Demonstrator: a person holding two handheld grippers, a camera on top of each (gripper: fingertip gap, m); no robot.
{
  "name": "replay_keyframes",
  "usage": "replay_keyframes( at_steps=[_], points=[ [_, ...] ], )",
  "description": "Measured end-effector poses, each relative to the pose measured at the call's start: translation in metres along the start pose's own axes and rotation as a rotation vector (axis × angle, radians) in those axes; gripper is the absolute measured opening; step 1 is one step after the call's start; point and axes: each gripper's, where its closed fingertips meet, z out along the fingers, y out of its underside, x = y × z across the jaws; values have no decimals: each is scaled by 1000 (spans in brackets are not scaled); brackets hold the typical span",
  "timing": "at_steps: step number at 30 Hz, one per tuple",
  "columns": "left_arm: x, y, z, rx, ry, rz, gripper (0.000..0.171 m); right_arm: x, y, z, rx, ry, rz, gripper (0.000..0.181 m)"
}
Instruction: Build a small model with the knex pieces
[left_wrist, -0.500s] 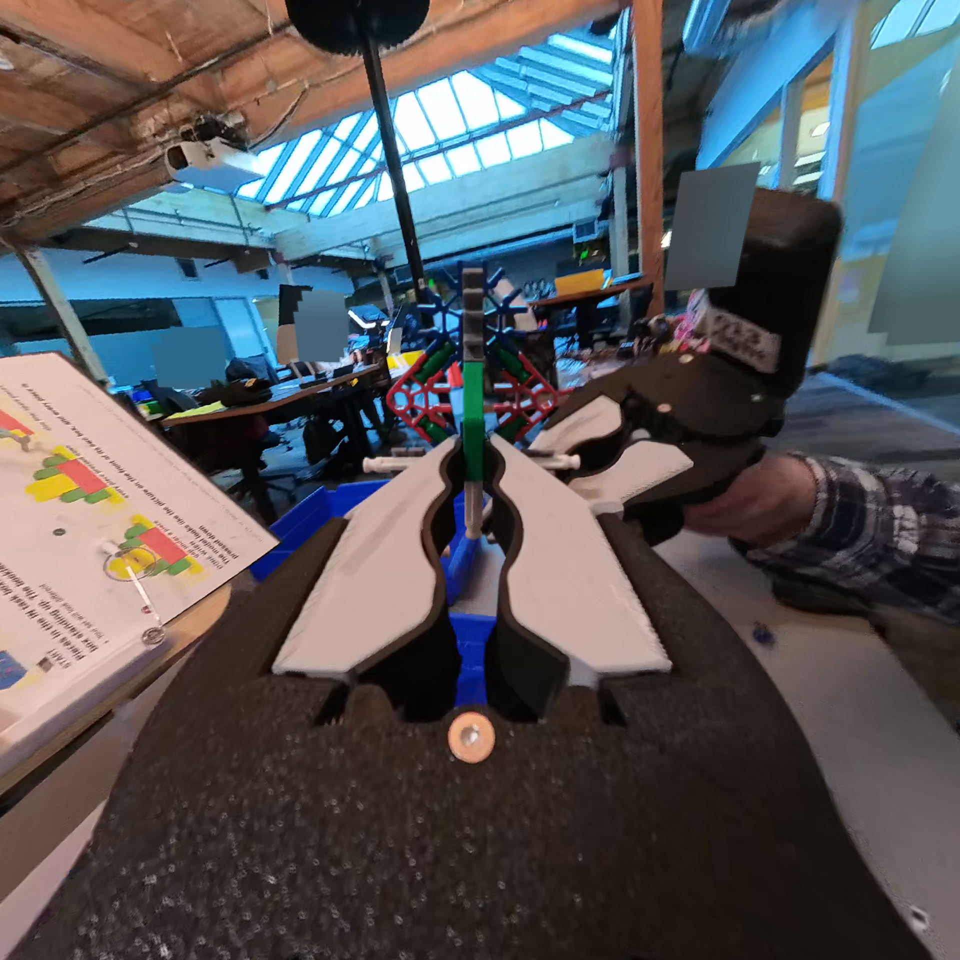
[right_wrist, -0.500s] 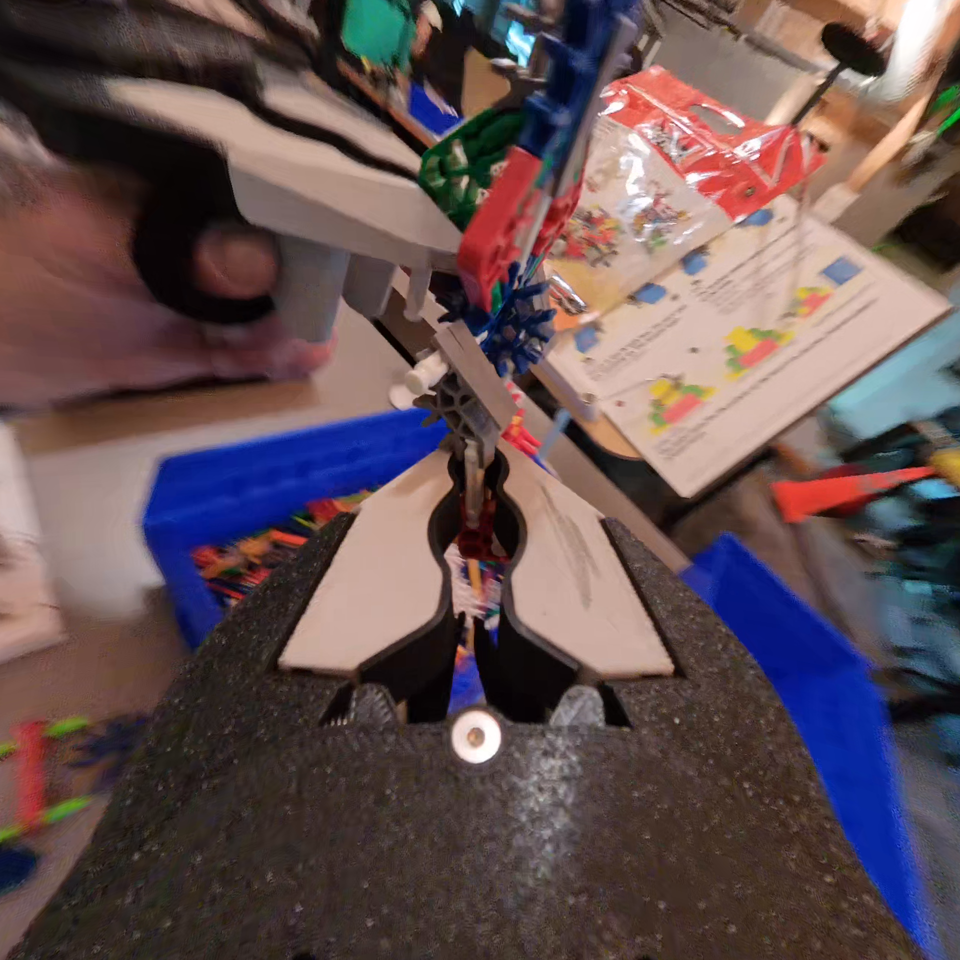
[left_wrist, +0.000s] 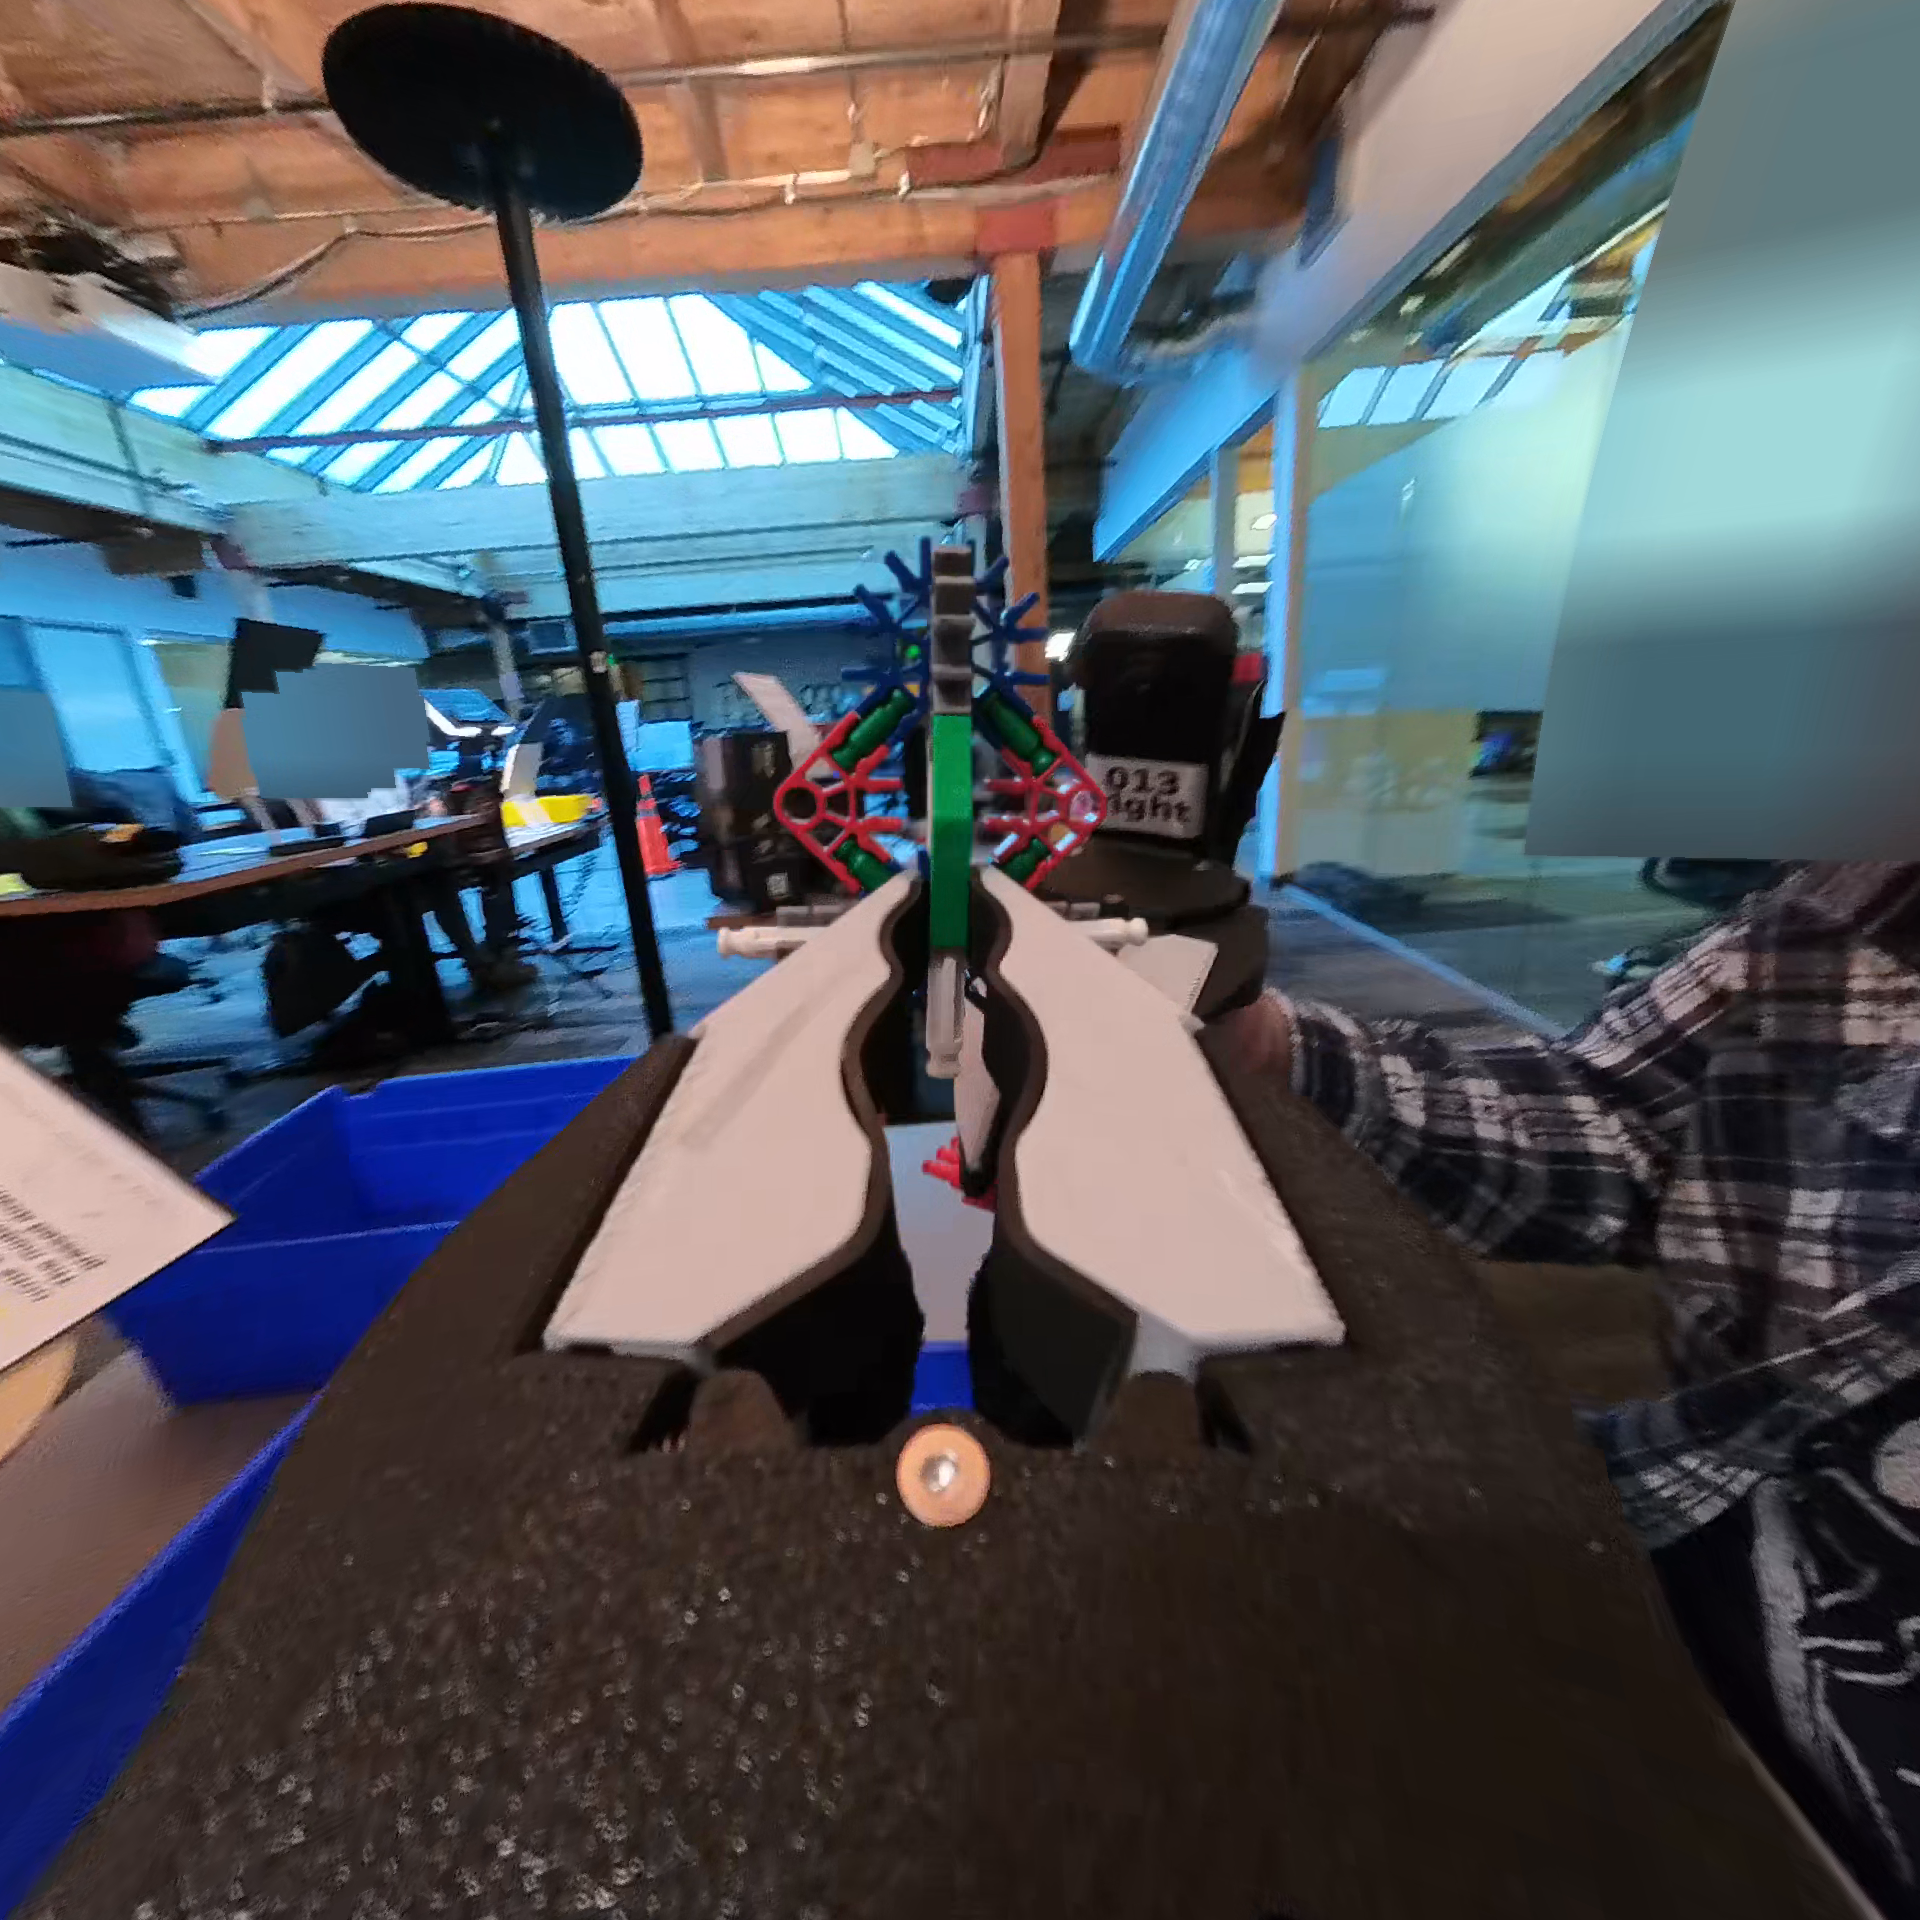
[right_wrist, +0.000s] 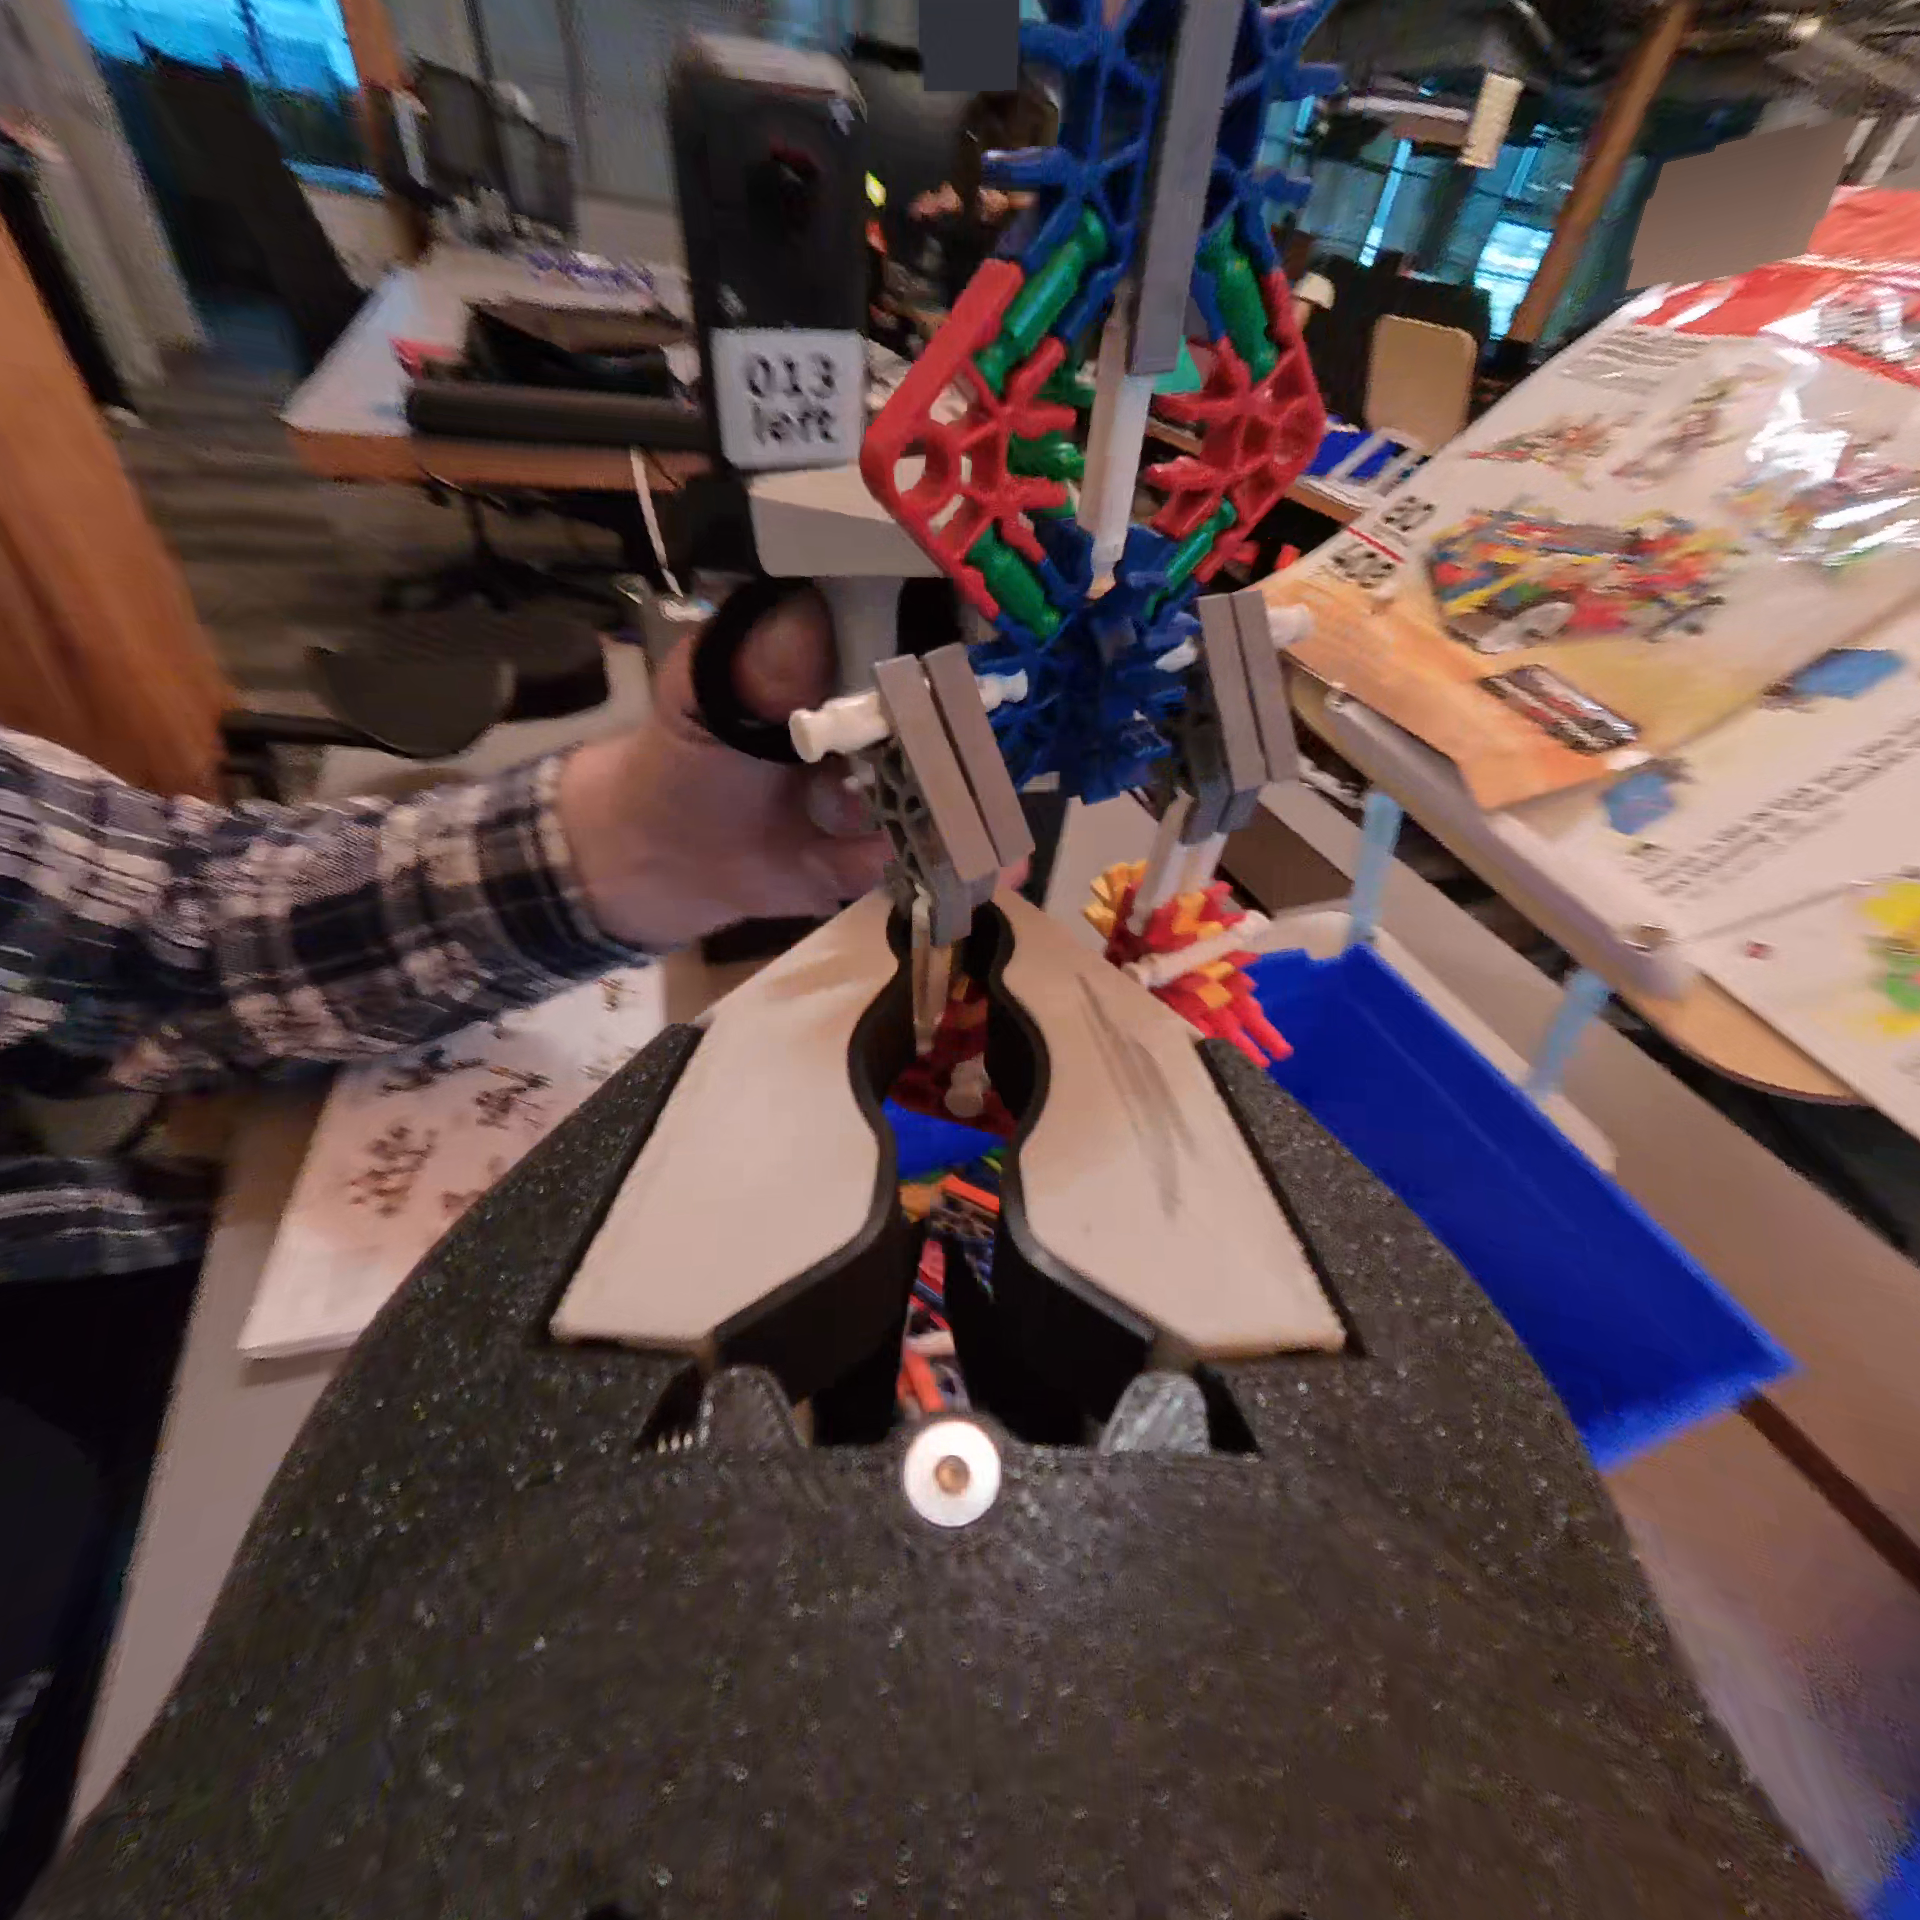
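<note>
Both grippers, left (left_wrist: 948, 914) and right (right_wrist: 940, 925), clenched on toy model (right_wrist: 1101, 468); white labels on each, printed booklet (right_wrist: 1662, 582) at 2 o'clock.

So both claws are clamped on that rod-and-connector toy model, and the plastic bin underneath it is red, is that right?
Not quite: the bin is blue, not red, as the right wrist view shows. The rest holds: the left claw is shut on the toy model's green edge, and the right claw is shut on one of its grey lower pieces.
</note>
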Motion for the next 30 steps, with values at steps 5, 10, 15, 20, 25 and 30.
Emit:
replay_keyframes(
  at_steps=[5,10,15,20,25,30],
  points=[
    [8,-8,-2,147,119,-115,2,-35,-24,6,201,-258,241,4],
    [1,-6,-5,147,88,-114,2,-34,-28,11,300,-306,381,4],
    [-6,-1,-3,78,10,-46,2,-23,-20,11,248,-227,340,3],
    [-27,17,-2,-78,-151,47,2,18,14,9,10,62,128,2],
    [-36,24,0,-144,-246,128,1,39,27,3,-145,214,-20,1],
    [-48,33,-1,-259,-399,280,2,64,37,0,-290,451,-210,3]
  ],
)
